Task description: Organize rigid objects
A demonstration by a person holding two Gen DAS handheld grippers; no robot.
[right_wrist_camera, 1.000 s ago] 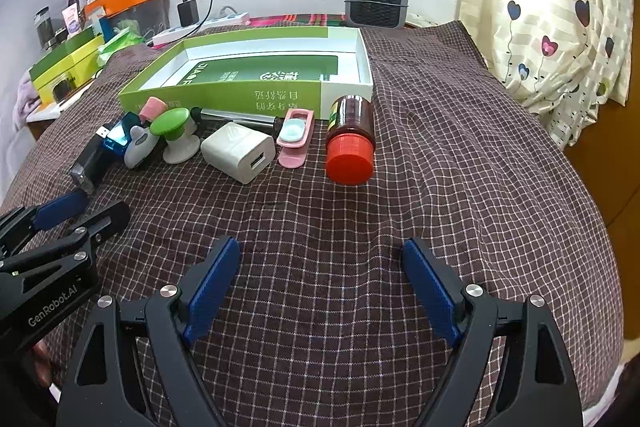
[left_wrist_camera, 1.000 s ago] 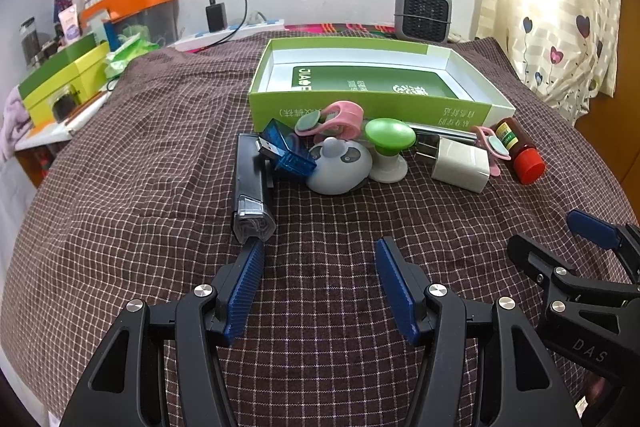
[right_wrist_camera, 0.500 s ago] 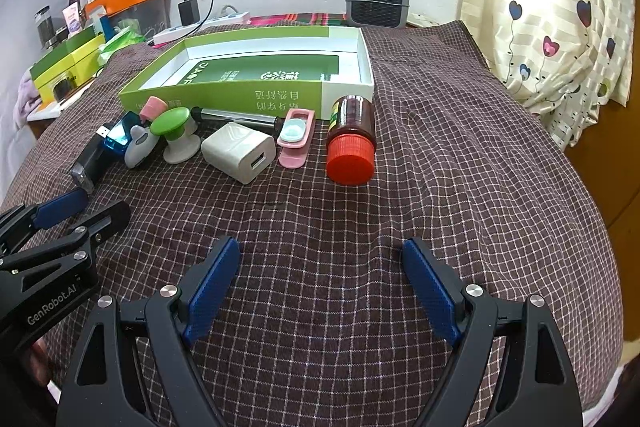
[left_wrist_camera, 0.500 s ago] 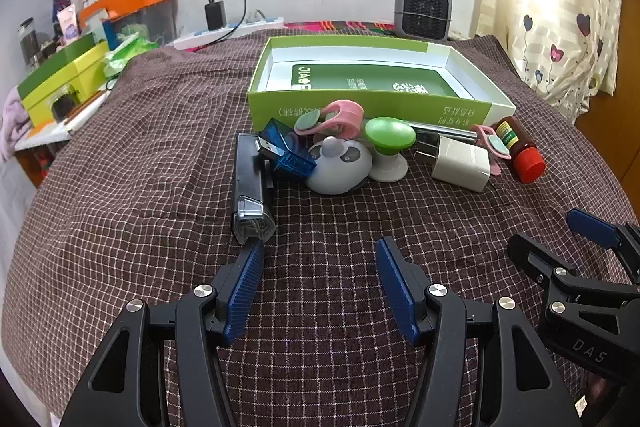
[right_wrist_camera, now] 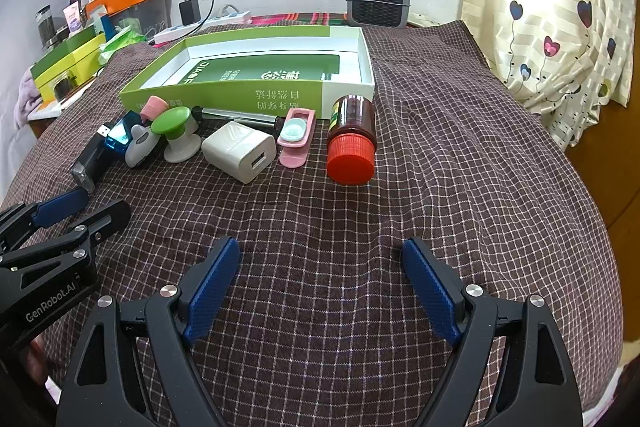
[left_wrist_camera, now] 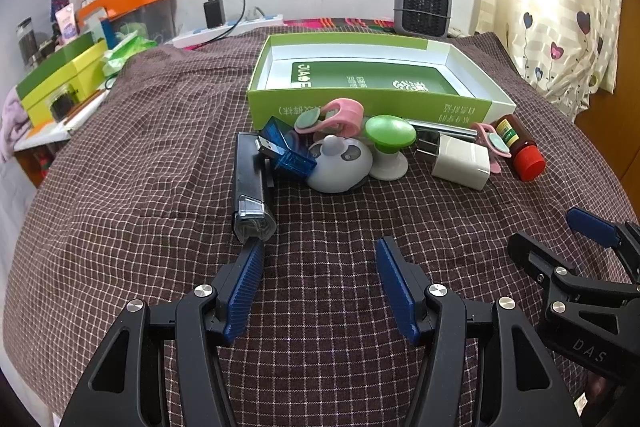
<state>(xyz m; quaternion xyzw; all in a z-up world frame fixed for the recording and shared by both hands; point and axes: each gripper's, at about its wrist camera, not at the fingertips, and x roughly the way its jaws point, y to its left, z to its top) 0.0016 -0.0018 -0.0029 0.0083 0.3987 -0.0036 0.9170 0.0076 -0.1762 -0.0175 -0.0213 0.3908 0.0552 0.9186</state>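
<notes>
Cloth: checked brown, spread over the whole surface you work on.
Box: green and white, open, nothing in it but its green printed floor; it lies at the far side of the cloth, and the clutter sits just before its near wall.
Left gripper: your fingers stand wide apart and hold nothing; the left pad's tip is just short of the black case.
Right gripper: fingers wide too, bare cloth between them, well short of the bottle.
Black case: long, lying end-on toward you at the left of the row.
Bottle: brown with a red cap, on its side, cap toward you, at the right end by the box corner.
Charger: white cube, left of the bottle.
Grey gadget: round, beside the case.
Green knob: on a white base, upright, between gadget and charger.
Blue USB stick: leaning on the case.
Pink clip: between charger and bottle.
</notes>
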